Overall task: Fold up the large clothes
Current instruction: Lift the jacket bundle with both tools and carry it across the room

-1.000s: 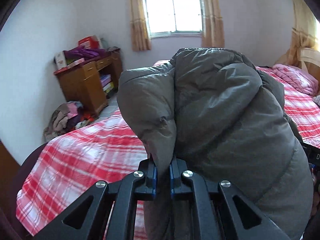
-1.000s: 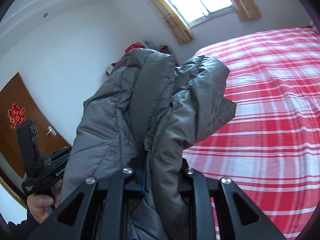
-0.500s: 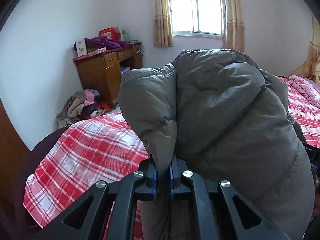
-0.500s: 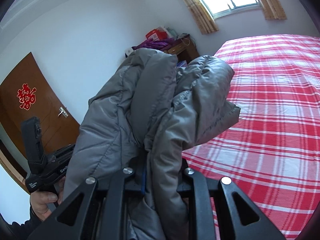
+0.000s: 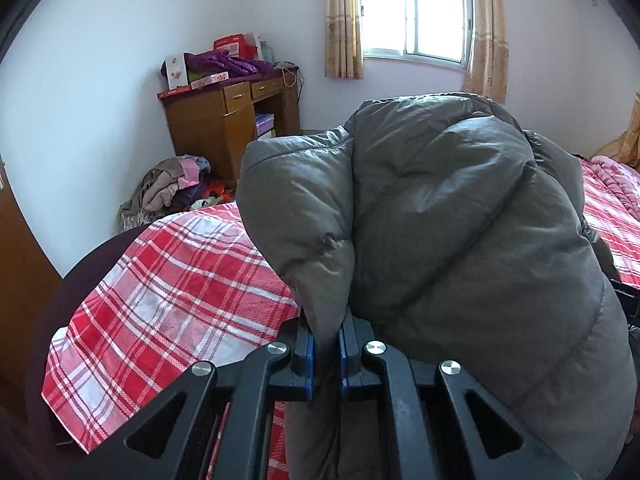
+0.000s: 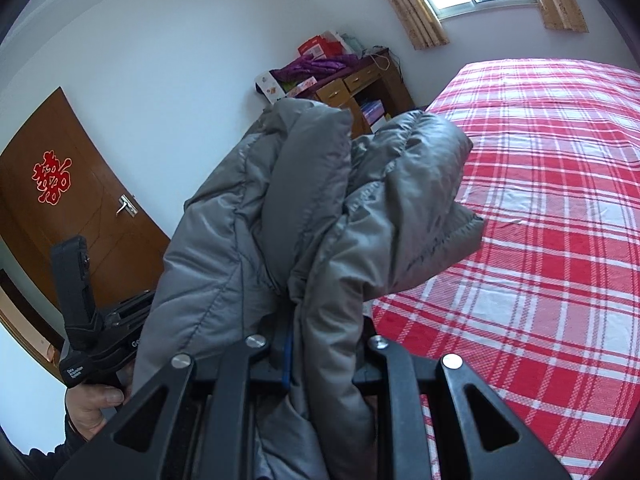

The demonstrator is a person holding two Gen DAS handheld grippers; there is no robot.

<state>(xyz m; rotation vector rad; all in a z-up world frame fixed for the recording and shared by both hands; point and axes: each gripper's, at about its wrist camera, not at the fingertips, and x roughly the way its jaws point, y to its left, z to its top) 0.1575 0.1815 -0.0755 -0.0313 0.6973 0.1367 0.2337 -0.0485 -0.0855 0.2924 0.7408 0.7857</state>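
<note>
Both grippers, left gripper (image 5: 325,354) and right gripper (image 6: 326,354), stay clamped on the puffy grey quilted jacket (image 5: 460,240), swinging it along the red-checked bed (image 6: 540,240) — laying down comes next, I'd say.

Home bedroom: plaid-sheeted bed (image 6: 552,184), wooden desk (image 5: 224,128), curtained window (image 5: 416,12).

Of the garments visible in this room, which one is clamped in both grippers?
The grey puffer jacket, pinched by the left gripper and the right gripper. The purple garment lies on the desk; the clothes heap sits on the floor.
</note>
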